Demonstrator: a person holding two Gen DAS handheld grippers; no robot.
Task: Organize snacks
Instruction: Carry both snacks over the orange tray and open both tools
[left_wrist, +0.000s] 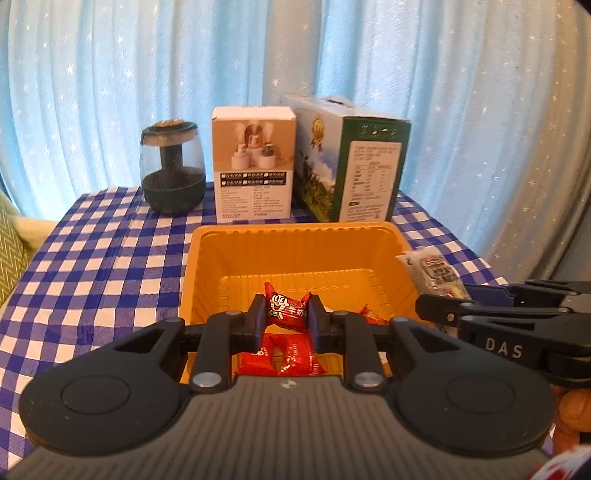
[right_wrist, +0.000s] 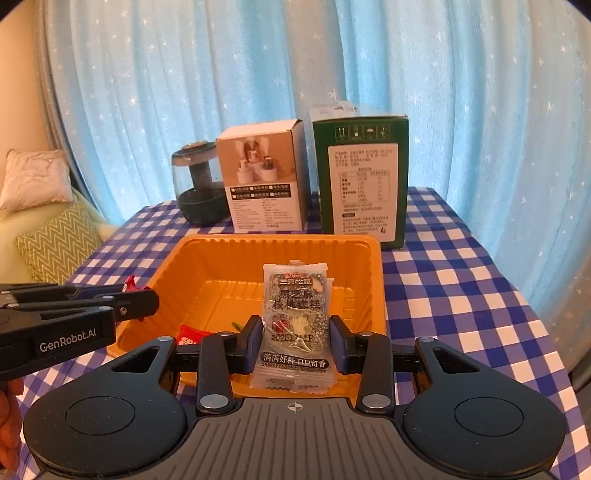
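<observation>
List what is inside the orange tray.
Red candy packets lie on the floor of the orange tray. How many is unclear, since the left tongs and their held candy cover part of it.

Tabletop (right_wrist: 461, 280) covered in blue-and-white check cloth. Orange tray (right_wrist: 376, 280) sits near the front centre, directly on the cloth. Behind it, in a row along the far edge: dark glass-domed jar (left_wrist: 173, 173) at left, white carton (left_wrist: 254, 166) in the middle, green carton (left_wrist: 364, 173) at right (cartons upright, just beside each other).

Blue starry curtain (left_wrist: 110, 92), checked tablecloth (left_wrist: 92, 258), cushioned sofa (right_wrist: 55, 236)
</observation>
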